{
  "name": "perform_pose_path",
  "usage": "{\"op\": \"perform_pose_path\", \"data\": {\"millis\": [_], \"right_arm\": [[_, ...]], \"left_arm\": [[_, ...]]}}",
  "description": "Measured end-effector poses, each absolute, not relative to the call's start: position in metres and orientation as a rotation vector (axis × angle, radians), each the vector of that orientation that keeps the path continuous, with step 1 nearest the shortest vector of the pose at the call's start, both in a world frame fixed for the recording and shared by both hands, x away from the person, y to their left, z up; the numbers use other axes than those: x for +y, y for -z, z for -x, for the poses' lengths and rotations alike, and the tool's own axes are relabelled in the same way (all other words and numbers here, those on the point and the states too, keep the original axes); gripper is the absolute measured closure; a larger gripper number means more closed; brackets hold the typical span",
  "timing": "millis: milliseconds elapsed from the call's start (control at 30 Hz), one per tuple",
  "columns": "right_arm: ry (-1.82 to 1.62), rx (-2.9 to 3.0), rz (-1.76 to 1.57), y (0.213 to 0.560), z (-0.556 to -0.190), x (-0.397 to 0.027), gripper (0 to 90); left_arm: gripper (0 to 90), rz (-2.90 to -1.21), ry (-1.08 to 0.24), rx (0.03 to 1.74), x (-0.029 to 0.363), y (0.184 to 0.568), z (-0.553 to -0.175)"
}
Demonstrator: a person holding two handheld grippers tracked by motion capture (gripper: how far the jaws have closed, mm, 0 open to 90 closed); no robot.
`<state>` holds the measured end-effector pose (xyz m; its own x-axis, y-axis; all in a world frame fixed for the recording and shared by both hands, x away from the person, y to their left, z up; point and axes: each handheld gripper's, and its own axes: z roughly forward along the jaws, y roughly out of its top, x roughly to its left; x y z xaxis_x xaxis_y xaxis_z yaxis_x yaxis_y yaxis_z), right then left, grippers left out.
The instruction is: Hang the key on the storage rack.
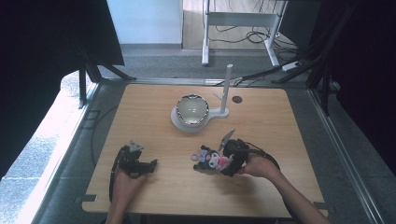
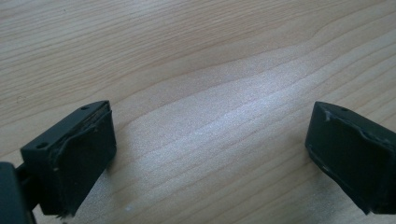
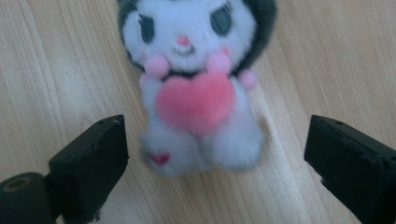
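Seemingly unlabelled, the plush toy (image 3: pixel 196 88) lies between the right claw's (image 3: pixel 215 154) spread jaws.

Wood table (image 1: pixel 154 116): plush toy (image 1: pixel 211 159) near front, bowl on white stand (image 1: pixel 190 112) ctr-back.

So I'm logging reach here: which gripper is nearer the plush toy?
Right. The right gripper has the plush toy just ahead of its open jaws; the left gripper sits well off to its left.

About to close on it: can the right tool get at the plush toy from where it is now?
Probably yes. The right tool is open with the plush toy lying on the table straight ahead, its lower end just between the jaws, pads apart from it. Nothing stands between them.
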<state>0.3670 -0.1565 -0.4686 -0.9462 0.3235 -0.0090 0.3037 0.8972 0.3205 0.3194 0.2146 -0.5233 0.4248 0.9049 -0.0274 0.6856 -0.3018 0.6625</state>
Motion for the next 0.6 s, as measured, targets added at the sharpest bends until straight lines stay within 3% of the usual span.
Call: {"op": "perform_pose_path", "data": {"millis": [333, 467, 600], "right_arm": [[-0.210, 3.073, -0.397, 0.475, -0.377, -0.116, 20.8], [-0.117, 3.088, -0.352, 0.479, -0.379, -0.106, 36.1], [-0.064, 3.081, -0.323, 0.480, -0.379, -0.102, 42.4]], "left_arm": [[1.6, -2.081, -0.474, 1.338, 0.215, 0.523, -0.319], [1.5, -2.083, -0.474, 1.337, 0.215, 0.523, -0.320], [1.5, -2.084, -0.473, 1.336, 0.215, 0.523, -0.320]]}}
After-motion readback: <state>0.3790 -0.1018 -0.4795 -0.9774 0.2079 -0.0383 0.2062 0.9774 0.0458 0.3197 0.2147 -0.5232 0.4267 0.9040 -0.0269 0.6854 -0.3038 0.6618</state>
